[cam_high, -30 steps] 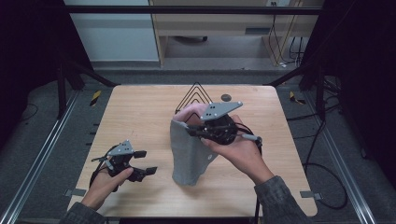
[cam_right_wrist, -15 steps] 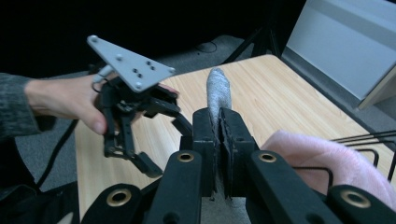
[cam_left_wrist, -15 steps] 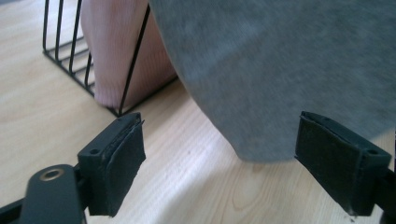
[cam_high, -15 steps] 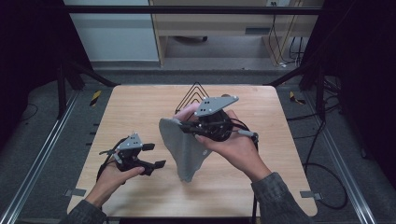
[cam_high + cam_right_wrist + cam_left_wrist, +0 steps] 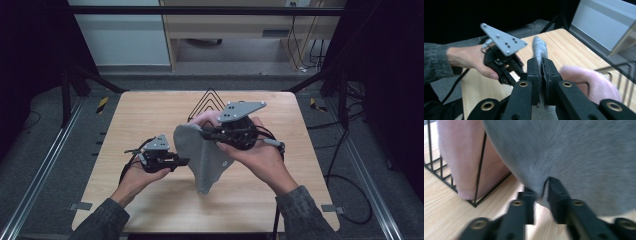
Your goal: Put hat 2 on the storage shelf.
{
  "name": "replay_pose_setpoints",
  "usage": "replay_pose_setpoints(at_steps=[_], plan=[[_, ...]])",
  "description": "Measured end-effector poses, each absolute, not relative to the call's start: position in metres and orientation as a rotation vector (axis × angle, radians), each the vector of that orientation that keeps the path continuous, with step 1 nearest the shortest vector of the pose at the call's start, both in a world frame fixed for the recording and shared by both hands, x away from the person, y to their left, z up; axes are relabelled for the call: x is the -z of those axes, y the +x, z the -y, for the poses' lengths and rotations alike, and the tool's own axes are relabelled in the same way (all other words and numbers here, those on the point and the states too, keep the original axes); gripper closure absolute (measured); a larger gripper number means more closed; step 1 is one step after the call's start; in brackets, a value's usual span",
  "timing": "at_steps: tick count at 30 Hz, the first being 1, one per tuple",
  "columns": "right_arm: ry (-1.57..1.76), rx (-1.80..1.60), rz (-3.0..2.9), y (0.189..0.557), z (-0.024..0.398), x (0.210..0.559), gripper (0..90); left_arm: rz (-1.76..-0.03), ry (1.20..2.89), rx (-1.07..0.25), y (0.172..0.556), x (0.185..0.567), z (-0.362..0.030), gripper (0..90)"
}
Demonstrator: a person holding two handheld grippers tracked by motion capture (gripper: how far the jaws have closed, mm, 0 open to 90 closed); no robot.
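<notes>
A grey cloth (image 5: pixel 205 160) hangs over the wooden table (image 5: pixel 145 110). My right gripper (image 5: pixel 202 134) is shut on its top edge; in the right gripper view the jaws (image 5: pixel 541 65) clamp the grey fabric (image 5: pixel 539 48). My left gripper (image 5: pixel 185 161) meets the cloth's left edge at mid height. Its jaws have just been closing, and in the left gripper view (image 5: pixel 543 192) they pinch a fold of the grey cloth (image 5: pixel 579 157). A pink cloth (image 5: pixel 207 119) lies in a black wire rack (image 5: pixel 207 97) behind the grey one.
The wire rack (image 5: pixel 439 170) with the pink cloth (image 5: pixel 461 157) stands at the table's far middle, close behind both grippers. Black frame posts and cables stand off the table's sides. Bare wood lies to the left and right of the hands.
My left gripper moved right and up to the grey cloth's edge, and its open jaws closed on it. The right gripper kept holding the cloth aloft in nearly the same place.
</notes>
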State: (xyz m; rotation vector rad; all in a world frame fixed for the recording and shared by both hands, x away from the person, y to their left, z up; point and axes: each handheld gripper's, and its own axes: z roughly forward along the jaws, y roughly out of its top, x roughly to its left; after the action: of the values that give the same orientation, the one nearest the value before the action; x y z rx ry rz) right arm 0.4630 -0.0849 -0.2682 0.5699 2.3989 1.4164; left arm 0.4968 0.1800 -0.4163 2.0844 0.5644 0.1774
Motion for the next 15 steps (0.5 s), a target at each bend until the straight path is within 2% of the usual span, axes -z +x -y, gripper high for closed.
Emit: replay_pose_setpoints(at_steps=[1, 3, 8, 15], plan=[[0.584, -1.407, -2.392, 0.464, 0.089, 0.268, 85.7, -0.553, 2.091, -0.175, 0.495, 0.412, -0.178, 84.6], [0.613, -1.402, -2.375, 0.466, 0.099, 0.269, 85.7, -0.528, 2.111, -0.202, 0.49, 0.399, -0.176, 86.8], [0.701, -1.39, -2.324, 0.474, 0.124, 0.268, 85.7, -0.51, 2.157, -0.256, 0.486, 0.364, -0.177, 87.0], [0.766, -1.409, -2.287, 0.481, 0.14, 0.269, 85.7, -0.498, 2.186, -0.26, 0.49, 0.33, -0.18, 87.3]])
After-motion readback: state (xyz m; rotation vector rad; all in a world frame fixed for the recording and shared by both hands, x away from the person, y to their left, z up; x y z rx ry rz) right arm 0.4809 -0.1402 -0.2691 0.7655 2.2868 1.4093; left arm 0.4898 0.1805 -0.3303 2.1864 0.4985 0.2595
